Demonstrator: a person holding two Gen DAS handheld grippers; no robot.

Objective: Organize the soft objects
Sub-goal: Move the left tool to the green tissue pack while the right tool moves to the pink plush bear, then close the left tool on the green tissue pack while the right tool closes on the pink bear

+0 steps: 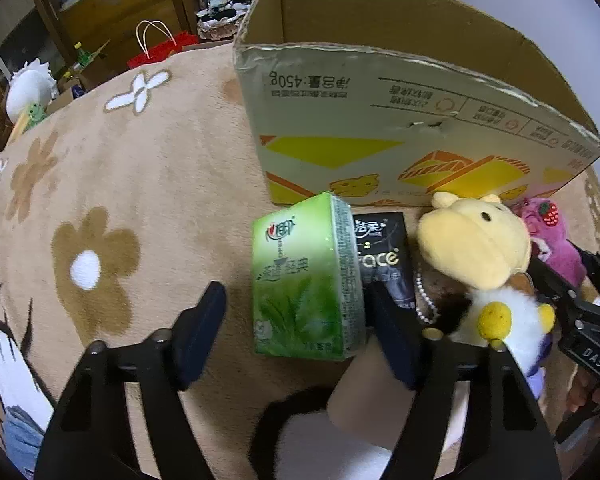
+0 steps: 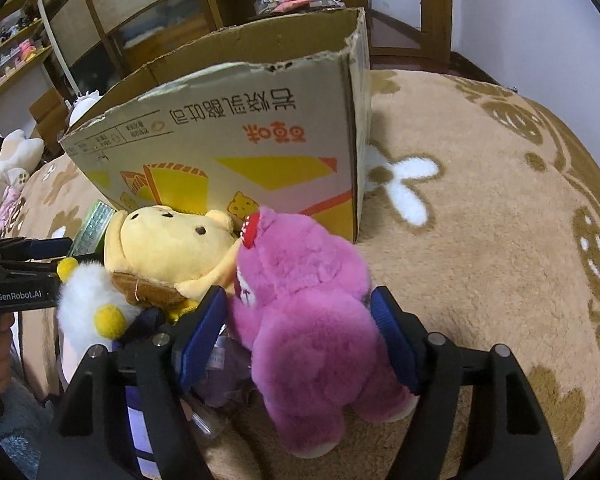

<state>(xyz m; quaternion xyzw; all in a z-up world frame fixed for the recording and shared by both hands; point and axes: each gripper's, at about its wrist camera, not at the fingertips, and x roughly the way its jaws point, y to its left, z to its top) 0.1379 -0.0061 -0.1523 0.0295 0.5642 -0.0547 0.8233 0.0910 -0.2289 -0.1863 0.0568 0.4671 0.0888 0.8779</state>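
the left gripper (image 1: 296, 320) points down at a soft green tissue pack (image 1: 306, 276) in the middle of the left view. its jaws are on each side of the pack. the right one looks like it touches the pack, but the left one has a gap, so the pack is not squeezed yet. the pack sits on a fluffy tan blanket with brown and white flowers (image 1: 140, 184), just in front of a big open cardboard box with yellow pictures (image 1: 380, 120). a black tissue pack (image 1: 384, 256) lies right beside it.

in the right view, the right gripper (image 2: 300, 332) has its jaws around a fuzzy pink bear toy (image 2: 304, 304) low in the middle of the frame. the blue pads press into the fur on both sides, so it looks grabbed. a yellow plush animal (image 2: 168, 252) and a white fluffy toy with yellow feet (image 2: 88, 300) lie to the left, touching each other.

the box stands open close behind the toys, so i think the soft things go in there. both hands come from above so each can lift one thing.
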